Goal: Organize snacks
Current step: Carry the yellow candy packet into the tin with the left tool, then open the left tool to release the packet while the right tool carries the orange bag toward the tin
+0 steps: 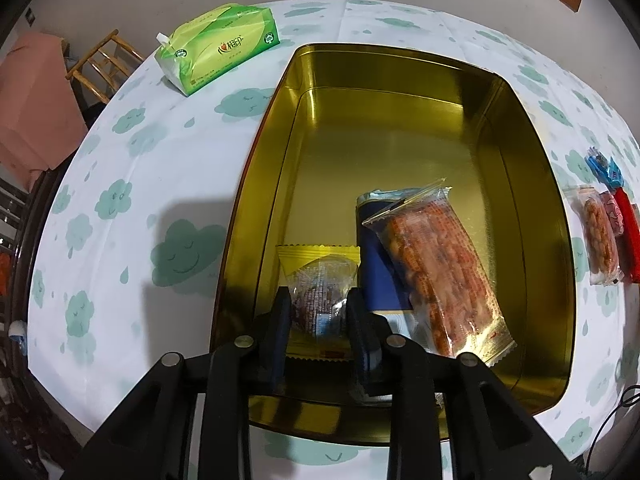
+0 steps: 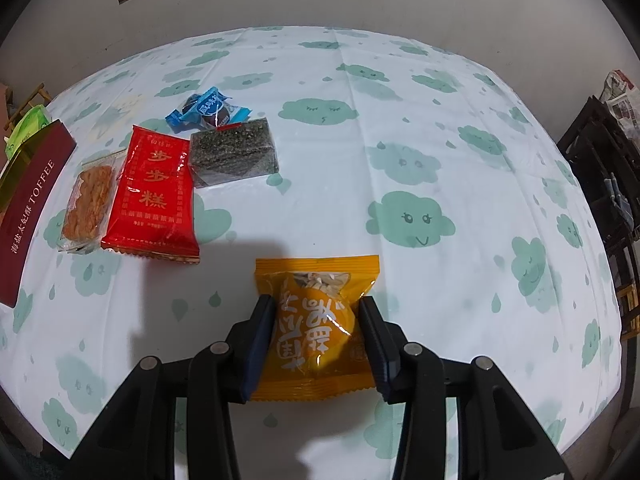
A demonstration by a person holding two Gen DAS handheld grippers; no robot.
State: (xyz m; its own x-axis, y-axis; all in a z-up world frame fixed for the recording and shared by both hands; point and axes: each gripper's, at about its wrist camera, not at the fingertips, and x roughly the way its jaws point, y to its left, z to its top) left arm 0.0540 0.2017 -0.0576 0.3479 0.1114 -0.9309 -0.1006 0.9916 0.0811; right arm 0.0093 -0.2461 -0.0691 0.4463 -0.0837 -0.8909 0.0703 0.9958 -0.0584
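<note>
— Left gripper (image 1: 318, 310) has its pads either side of a clear-wrapped snack (image 1: 320, 280) low inside the gold tin (image 1: 532, 184), seemingly setting it beside others; I can't tell if they press.

— Right gripper (image 2: 316, 320) pinches the orange packet (image 2: 316, 312) on the tablecloth (image 2: 440, 160), probably next for the tin.

Three wrapped snacks (image 1: 436, 272) in gold tin (image 1: 532, 184); orange packet (image 2: 316, 320) on tablecloth.

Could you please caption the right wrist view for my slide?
Right gripper shut on an orange snack packet, four other snacks waiting on the cloud-print tablecloth.
</note>
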